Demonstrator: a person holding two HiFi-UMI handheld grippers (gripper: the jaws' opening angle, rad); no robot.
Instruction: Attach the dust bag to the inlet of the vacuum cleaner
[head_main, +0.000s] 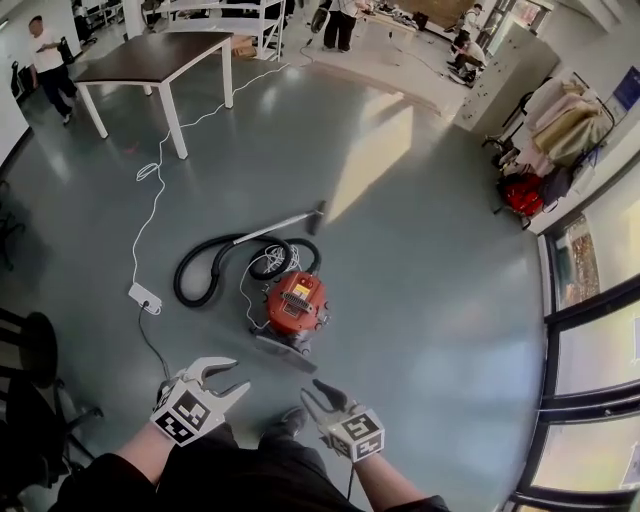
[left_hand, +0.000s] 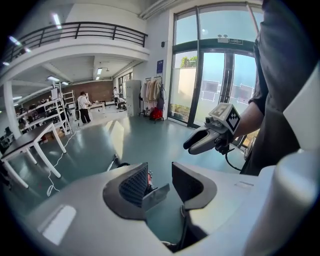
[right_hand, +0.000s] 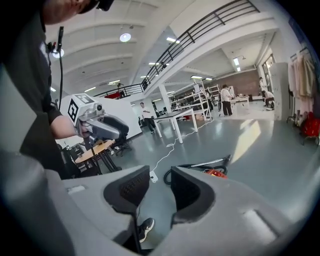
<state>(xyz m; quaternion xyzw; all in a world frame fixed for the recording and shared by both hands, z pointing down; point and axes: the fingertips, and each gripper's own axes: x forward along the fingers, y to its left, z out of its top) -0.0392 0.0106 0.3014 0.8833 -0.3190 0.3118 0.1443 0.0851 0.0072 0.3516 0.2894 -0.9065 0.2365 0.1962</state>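
Orange vacuum cleaner (head_main: 295, 303) sits on open grey floor (head_main: 420, 260); left claw (head_main: 232, 377) and right claw (head_main: 310, 390) both released, empty.

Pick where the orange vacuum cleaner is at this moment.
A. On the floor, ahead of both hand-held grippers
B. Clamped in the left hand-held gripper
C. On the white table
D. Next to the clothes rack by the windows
A: the vacuum cleaner stands on the grey floor, beyond the left hand-held gripper and the right hand-held gripper, both open and holding nothing.
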